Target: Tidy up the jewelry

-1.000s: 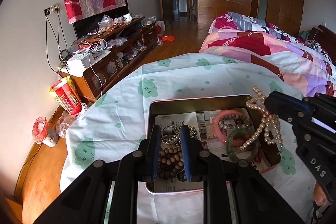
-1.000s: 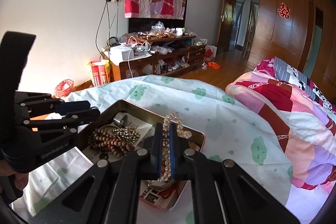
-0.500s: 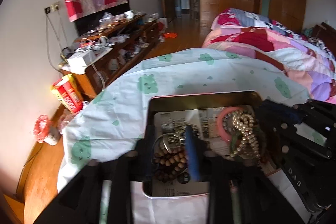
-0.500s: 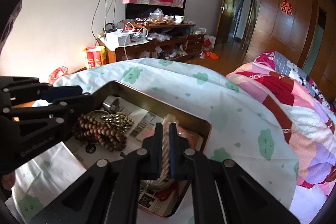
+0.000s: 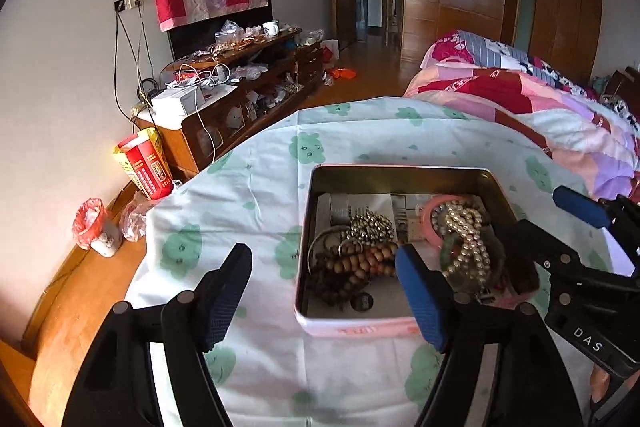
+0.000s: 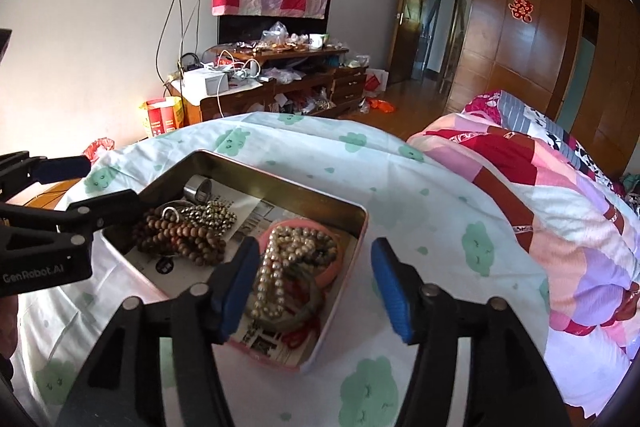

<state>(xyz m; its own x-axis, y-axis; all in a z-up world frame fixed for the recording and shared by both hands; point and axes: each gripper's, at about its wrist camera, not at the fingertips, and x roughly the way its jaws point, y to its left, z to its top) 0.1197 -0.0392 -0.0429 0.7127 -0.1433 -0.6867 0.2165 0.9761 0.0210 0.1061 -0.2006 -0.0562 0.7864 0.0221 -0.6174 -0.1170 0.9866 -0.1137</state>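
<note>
The left gripper stood released, its jaws having just been opening wide with nothing pressed between the pads. Its right finger reached over the near edge of the shallow metal tin, while its left finger hung outside the tin, above the cloud-printed sheet. Just ahead of that right finger, inside the tin, lay the brown wooden bead strand, and beyond it a cluster of small metallic beads with a silver ring beside them.

The right gripper was likewise let go, its jaws having just been opening; no pad pressed on anything. Its left finger sat over the tin, just beside the pearl necklace, which lay heaped on the pink bangle in the tin's right part, ahead of that finger. Its right finger hung outside the tin's rim, over the sheet. A printed paper lined the tin's floor under the jewelry.

Farther ahead of both grippers stood a cluttered wooden cabinet, and off to the right a patchwork quilt.
</note>
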